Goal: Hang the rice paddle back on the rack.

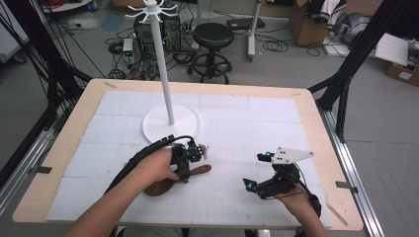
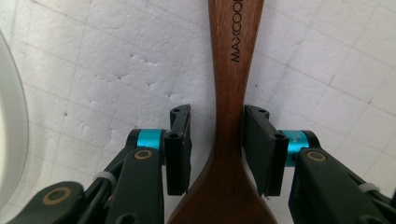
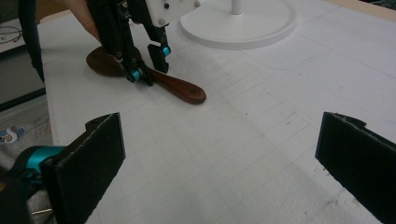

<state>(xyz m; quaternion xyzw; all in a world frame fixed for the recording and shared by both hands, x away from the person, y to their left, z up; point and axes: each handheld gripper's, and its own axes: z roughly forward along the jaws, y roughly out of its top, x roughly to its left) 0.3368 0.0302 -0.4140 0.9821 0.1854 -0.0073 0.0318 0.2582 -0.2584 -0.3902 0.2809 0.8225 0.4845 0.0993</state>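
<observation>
The wooden spoon (image 2: 233, 116) lies flat on the white mat (image 1: 237, 123) with its neck between the jaws of the left gripper (image 2: 217, 149), not yet pinched, while the right gripper (image 3: 219, 158) hovers wide open nearby.

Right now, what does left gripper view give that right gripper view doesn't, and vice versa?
Left gripper view: MAXCOOK lettering on the brown wooden spoon, and a gap between its neck and one pad of the left gripper. Right gripper view: the spoon's bowl and rounded handle end from the side, and the right gripper with jaws wide open over bare mat. Both: spoon, white foam mat, round white stand base.
</observation>
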